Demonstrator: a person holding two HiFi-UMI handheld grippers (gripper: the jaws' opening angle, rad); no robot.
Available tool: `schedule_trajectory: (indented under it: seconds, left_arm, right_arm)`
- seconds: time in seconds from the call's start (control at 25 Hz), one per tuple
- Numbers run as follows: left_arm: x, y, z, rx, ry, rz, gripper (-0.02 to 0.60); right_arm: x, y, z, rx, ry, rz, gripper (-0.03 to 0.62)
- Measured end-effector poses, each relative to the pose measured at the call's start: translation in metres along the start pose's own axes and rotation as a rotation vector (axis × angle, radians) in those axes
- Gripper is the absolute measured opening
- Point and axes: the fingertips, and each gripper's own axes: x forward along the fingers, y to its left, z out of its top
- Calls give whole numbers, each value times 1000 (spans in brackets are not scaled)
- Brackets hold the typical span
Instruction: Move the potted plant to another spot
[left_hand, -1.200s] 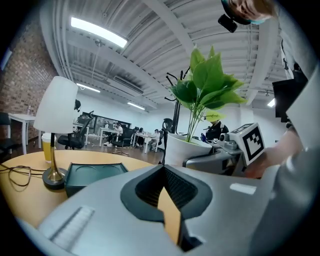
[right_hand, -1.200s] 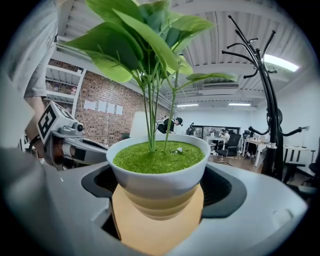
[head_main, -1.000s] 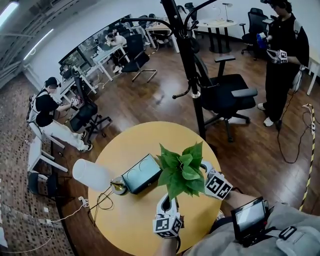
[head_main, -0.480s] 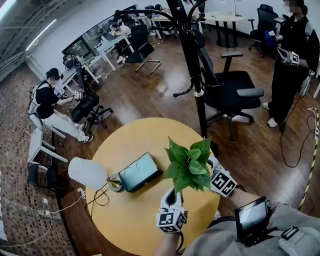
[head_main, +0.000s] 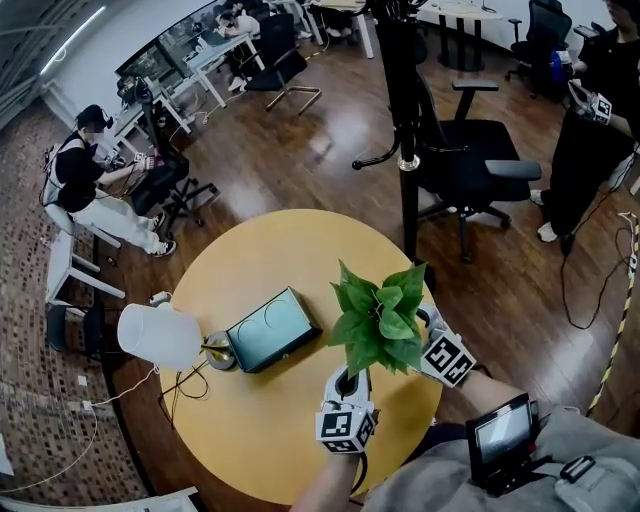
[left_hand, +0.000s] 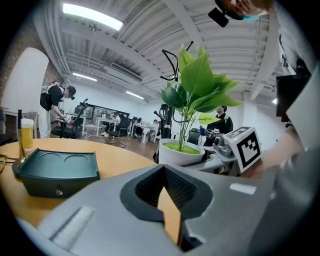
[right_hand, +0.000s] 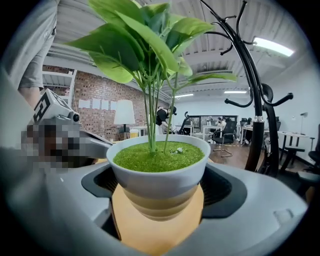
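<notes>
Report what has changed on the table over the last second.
The potted plant, gripped at its pot by the right gripper, has shifted a little rightward, away from the dark box; its leaves no longer overlap the box's corner. The left gripper followed alongside, holding nothing. Nothing was taken or released. The box, lamp and table kept their places; only the head camera tilted.

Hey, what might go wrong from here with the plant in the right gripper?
The right gripper holds the potted plant only by its smooth tapered pot, so it might slip or tip. It sits near the table edge, and the dark box lies close by, easy to bump.
</notes>
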Motion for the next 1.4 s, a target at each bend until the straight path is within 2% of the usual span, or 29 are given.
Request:
schedule_trajectory:
  seconds: [0.44, 0.72, 1.24, 1.4]
  left_arm:
    - [37, 13, -29, -30, 90, 43, 2]
    - [40, 25, -48, -54, 122, 53, 2]
    - [35, 27, -57, -59, 146, 55, 2]
    - [33, 25, -56, -53, 147, 63, 2]
  right_arm:
    - [31, -37, -56, 55, 66, 29, 491]
    - [55, -44, -83, 67, 95, 23, 491]
    - [64, -46, -86, 53, 98, 16, 495]
    - [62, -44, -87, 53, 112, 41, 513]
